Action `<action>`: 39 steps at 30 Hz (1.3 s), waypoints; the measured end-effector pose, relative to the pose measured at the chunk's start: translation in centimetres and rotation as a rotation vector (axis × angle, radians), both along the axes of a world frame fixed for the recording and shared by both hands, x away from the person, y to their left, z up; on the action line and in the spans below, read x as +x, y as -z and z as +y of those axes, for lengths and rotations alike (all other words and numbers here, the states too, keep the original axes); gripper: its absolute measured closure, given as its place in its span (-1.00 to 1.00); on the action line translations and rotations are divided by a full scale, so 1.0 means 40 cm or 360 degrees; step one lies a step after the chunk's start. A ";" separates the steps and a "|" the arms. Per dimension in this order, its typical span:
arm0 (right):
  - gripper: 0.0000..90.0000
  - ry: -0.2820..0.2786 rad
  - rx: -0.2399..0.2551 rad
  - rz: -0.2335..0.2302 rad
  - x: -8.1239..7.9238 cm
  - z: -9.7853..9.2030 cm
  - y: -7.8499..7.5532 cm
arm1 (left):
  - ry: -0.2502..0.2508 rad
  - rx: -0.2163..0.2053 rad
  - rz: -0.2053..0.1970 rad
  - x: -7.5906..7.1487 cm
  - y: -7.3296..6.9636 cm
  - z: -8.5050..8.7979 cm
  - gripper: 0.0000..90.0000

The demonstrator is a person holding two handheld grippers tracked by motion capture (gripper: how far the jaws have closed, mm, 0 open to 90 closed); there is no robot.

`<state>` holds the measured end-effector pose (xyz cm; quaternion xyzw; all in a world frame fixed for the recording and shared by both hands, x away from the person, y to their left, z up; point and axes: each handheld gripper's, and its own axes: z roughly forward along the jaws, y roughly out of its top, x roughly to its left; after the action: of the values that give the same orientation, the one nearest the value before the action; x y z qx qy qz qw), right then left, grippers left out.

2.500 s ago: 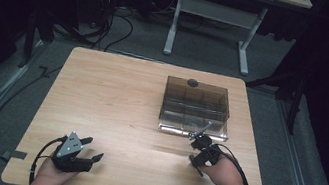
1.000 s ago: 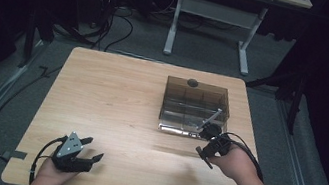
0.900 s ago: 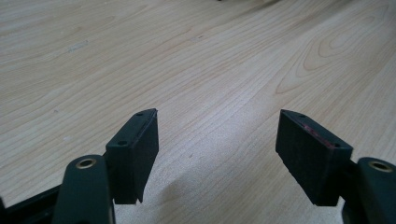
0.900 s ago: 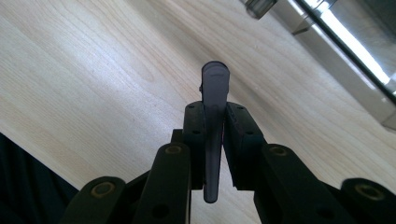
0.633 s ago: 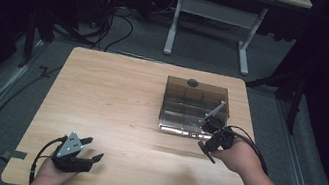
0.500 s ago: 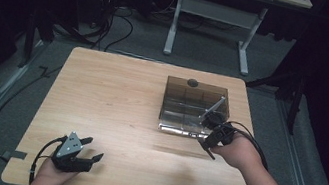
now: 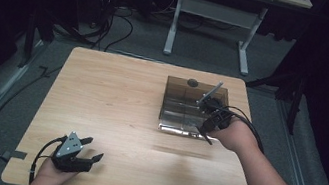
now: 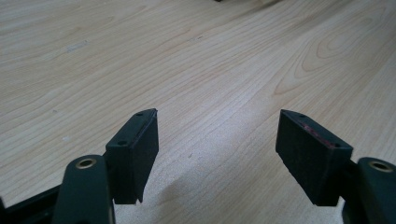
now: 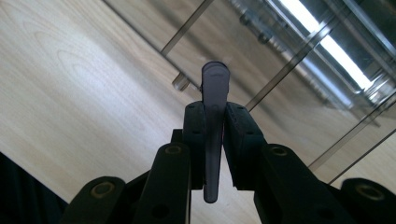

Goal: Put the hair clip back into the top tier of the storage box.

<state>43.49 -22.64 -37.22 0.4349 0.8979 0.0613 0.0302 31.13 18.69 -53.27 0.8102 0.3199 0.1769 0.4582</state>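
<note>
Right gripper view: spoon [image 9: 212, 121] clamped between tool [image 9: 214, 116] pads.

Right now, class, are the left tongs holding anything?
No: the left tongs stand open over the bare wooden table, nothing between them.

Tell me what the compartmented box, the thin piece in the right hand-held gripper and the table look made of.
Compartmented box: likely clear smoked plastic, glossy; the wood shows through its walls. Thin piece: seemingly translucent greyish plastic, smooth, with a rounded tip. Table: light wood or wood-look laminate, matte, with visible grain.

Overhead view; two close table-level views
</note>
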 end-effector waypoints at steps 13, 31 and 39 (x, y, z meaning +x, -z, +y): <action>0.77 -0.0002 0.0021 -0.0020 0.056 0.021 0.001 | 0.0001 -0.0002 -0.0001 0.000 0.000 0.000 -0.32; 0.77 -0.0041 0.0027 -0.0068 0.110 0.035 0.036 | 0.0012 0.0008 0.0001 0.001 0.000 0.000 -0.32; 0.77 -0.0043 0.0031 -0.0064 0.114 0.038 0.053 | 0.0014 0.0014 0.0006 0.001 0.000 0.000 -0.32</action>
<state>48.05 -21.11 -39.35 0.4216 0.9023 0.0793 0.0432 31.17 18.67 -53.25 0.8139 0.3163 0.1748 0.4549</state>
